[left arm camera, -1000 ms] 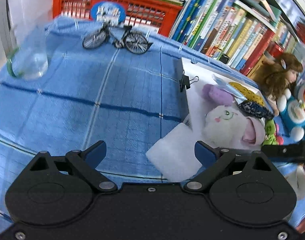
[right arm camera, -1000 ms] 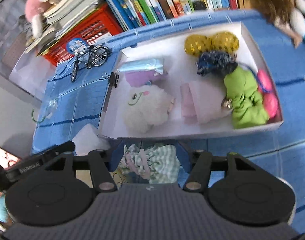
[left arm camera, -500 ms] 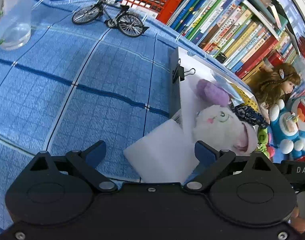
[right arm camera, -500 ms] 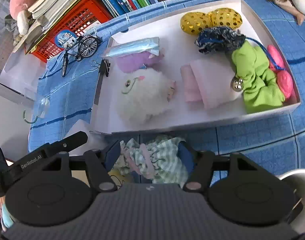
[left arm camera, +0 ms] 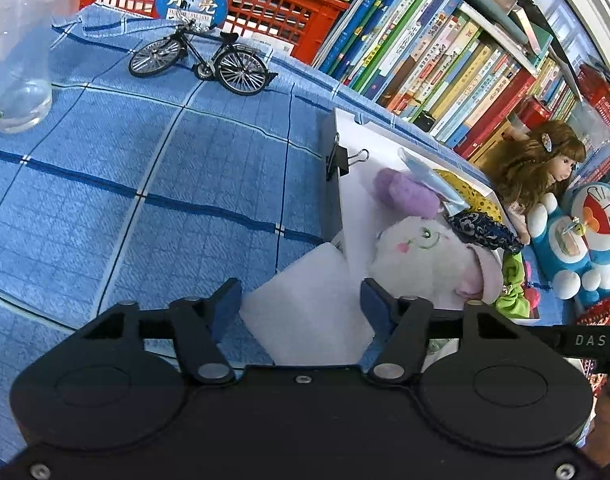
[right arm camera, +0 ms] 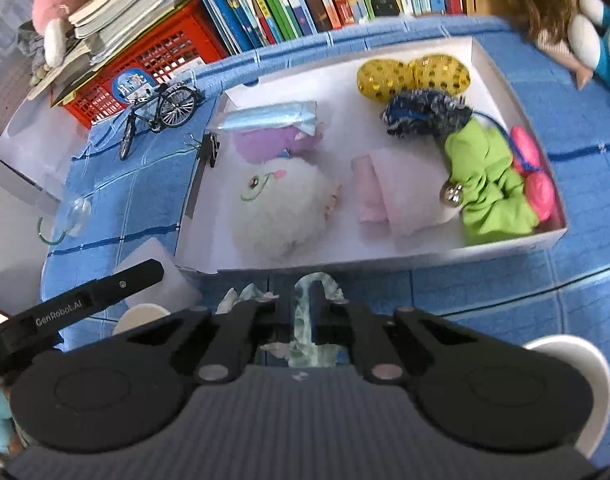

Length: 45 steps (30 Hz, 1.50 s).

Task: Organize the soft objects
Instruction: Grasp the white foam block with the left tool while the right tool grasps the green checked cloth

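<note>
A white foam block [left arm camera: 309, 308] lies on the blue checked tablecloth [left arm camera: 145, 184], against the near left corner of the white box [right arm camera: 385, 260]. My left gripper [left arm camera: 301, 302] straddles the block with its jaws closing; both pads touch its sides. My right gripper [right arm camera: 305, 300] is shut on a green-and-white checked cloth [right arm camera: 311, 344] just in front of the box. Inside the box lie a white plush [right arm camera: 281, 204], a purple plush [right arm camera: 273, 144], a folded pink cloth [right arm camera: 397, 188], a green scrunchie [right arm camera: 489, 184], a dark blue scrunchie [right arm camera: 425, 112] and a gold sequin piece [right arm camera: 413, 76].
A toy bicycle [left arm camera: 205, 60] and a red crate [left arm camera: 245, 4] stand at the back, with a row of books [left arm camera: 445, 52] behind the box. A glass [left arm camera: 21, 96] is far left. A doll [left arm camera: 541, 168] and a blue plush [left arm camera: 585, 240] sit right. A white bowl [right arm camera: 569, 380] is near right.
The left jaws have narrowed from wide open onto the foam block. The right jaws, earlier spread around the checked cloth, have shut on it.
</note>
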Tool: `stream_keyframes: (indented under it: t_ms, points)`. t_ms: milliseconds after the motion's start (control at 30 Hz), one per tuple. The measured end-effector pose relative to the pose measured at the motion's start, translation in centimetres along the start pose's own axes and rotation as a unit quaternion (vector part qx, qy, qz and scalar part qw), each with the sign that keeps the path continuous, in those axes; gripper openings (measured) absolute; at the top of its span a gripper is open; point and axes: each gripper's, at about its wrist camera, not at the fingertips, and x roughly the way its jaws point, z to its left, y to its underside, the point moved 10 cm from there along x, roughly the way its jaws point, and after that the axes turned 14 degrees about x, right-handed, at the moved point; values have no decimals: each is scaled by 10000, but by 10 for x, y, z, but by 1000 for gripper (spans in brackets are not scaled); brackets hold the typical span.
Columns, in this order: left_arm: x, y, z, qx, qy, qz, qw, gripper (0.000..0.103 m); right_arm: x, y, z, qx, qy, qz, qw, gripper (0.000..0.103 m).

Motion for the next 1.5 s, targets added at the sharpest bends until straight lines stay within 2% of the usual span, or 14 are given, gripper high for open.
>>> stream_keyframes:
  t_ms: [133,400,433,467,500,533,633,833,933,1033,1133,1500]
  points:
    - [-5,-2,1,29,-19,-37,10000,57,-6,-2,-3,-27,-5,-51,10000,9]
    - [-15,-7,-2,219,-135,-136,9996,55,-29,-13,-1,-240,-5,-462,9986,10]
    - [-15,-7,-2,236,-143,-143,9995,55,-29,-13,-1,-278,-24,-426,9987,18]
    - [-16,-8,-3,243,-148,-147,9995,55,-27,-12,-1,-282,-34,-332,9990,21]
    - [-16,-8,-3,240,-151,-148,9995,55,-24,-10,-2,-239,-40,-239,9994,40]
    - [-17,-8,-4,235,-149,-152,9995,54,-19,-8,-4,-186,-47,-102,9998,49]
    - [-17,-9,-5,240,-140,-155,9995,54,-8,-2,-9,-34,-10,49,10000,61]
    - [-17,-11,-9,254,-127,-154,9995,54,15,5,-5,-52,212,221,9995,73]
    - [-19,-13,-10,235,-89,-167,9995,54,27,8,-6,107,257,394,9988,70]
    - [-23,-17,-10,241,-64,-228,9994,53,29,8,-7,328,126,437,9984,51]
    - [-30,-24,-11,265,-63,-308,9992,53,20,7,-4,313,71,351,9989,43]
    - [-54,-53,-34,394,126,-584,9974,53,-27,-17,6,136,-185,-131,9996,40]
